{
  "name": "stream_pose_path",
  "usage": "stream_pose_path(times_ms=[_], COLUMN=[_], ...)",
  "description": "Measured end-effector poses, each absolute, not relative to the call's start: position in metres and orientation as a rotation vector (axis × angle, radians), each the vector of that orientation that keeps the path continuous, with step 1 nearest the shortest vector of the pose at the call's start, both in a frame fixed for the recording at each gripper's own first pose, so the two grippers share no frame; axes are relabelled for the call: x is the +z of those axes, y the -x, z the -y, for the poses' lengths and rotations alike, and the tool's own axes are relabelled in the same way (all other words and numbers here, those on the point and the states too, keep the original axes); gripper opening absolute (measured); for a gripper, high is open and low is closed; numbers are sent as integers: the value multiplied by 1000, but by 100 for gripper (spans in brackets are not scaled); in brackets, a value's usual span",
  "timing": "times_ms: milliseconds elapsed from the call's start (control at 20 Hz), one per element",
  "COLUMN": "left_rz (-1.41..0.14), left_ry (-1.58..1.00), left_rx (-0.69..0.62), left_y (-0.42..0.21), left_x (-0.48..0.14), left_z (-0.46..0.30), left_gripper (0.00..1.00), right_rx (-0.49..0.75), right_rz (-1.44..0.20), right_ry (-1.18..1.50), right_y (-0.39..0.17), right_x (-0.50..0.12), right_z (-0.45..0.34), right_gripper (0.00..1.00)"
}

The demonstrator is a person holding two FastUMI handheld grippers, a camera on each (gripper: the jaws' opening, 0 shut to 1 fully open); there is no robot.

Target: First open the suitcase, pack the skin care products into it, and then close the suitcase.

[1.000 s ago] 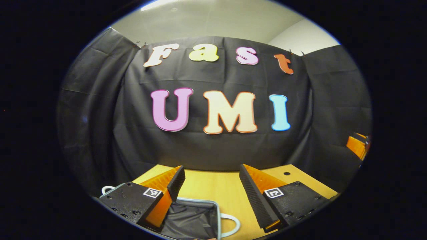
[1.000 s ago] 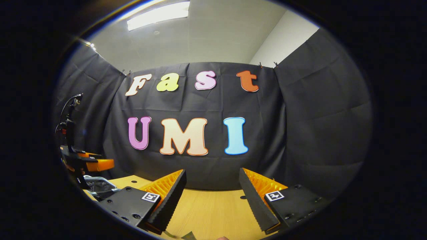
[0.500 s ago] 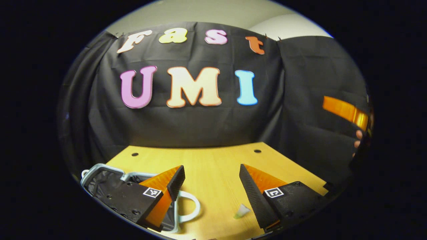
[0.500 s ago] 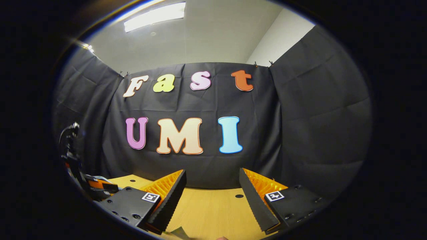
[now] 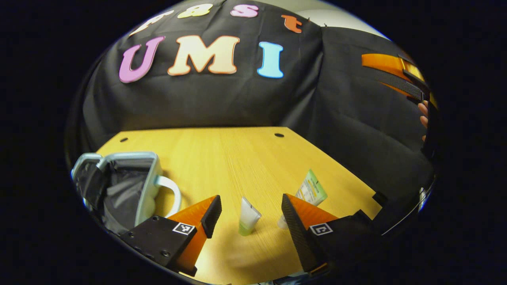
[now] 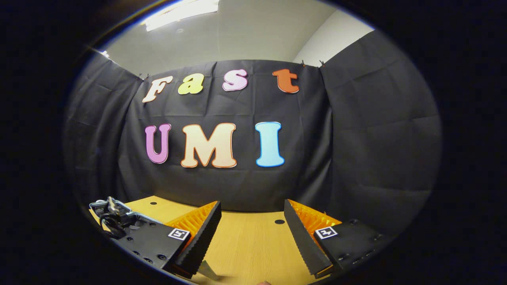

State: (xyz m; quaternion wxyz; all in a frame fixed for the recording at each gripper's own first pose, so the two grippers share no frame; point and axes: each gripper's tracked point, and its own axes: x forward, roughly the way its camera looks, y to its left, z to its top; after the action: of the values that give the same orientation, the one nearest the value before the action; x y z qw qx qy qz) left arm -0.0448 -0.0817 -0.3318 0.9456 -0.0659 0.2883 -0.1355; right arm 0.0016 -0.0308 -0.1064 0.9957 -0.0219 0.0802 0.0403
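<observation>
A small open suitcase (image 5: 119,186) with a pale rim, dark lining and a white handle (image 5: 172,192) lies at the left of the wooden table (image 5: 222,158). My left gripper (image 5: 250,199) hangs open above the table. A white tube with a green end (image 5: 248,217) lies on the wood between its fingers. A second tube with a green label (image 5: 312,189) lies just past its right finger, partly hidden. My right gripper (image 6: 252,205) stands open over bare wood, with nothing between its fingers. The suitcase (image 6: 111,211) is off to its left.
In the left gripper view the right gripper (image 5: 390,69) is high at the right, held by a hand (image 5: 423,114). The table has small holes near its back edge (image 5: 279,135). A pale tube end (image 6: 208,271) pokes in below the right gripper's left finger.
The left gripper has tipped downward and swung right, away from the suitcase, bringing both tubes into view. The right gripper has barely moved. Both stay open.
</observation>
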Motion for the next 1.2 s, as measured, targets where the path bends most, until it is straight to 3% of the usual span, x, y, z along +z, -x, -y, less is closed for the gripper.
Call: stream_pose_path(times_ms=[200,400,450,750,1200], left_rz=[-652,-702,-705,-662,-609], left_ry=[188,187,195,191,164], left_rx=[-284,-263,-260,-210,17], left_y=[48,44,45,42,74], left_x=[-362,-375,-368,-308,-244], left_z=[87,82,79,50,-42], left_gripper=[72,19,15,14,14], right_rx=[103,191,211,331,438], right_rz=[-190,-264,-286,-384,-643], right_ry=[41,7,20,126,167], right_y=[2,21,28,61,94], right_x=[-122,-163,-177,-260,-389], right_z=[24,0,-5,-41,-74], right_gripper=[99,100,100,99,99])
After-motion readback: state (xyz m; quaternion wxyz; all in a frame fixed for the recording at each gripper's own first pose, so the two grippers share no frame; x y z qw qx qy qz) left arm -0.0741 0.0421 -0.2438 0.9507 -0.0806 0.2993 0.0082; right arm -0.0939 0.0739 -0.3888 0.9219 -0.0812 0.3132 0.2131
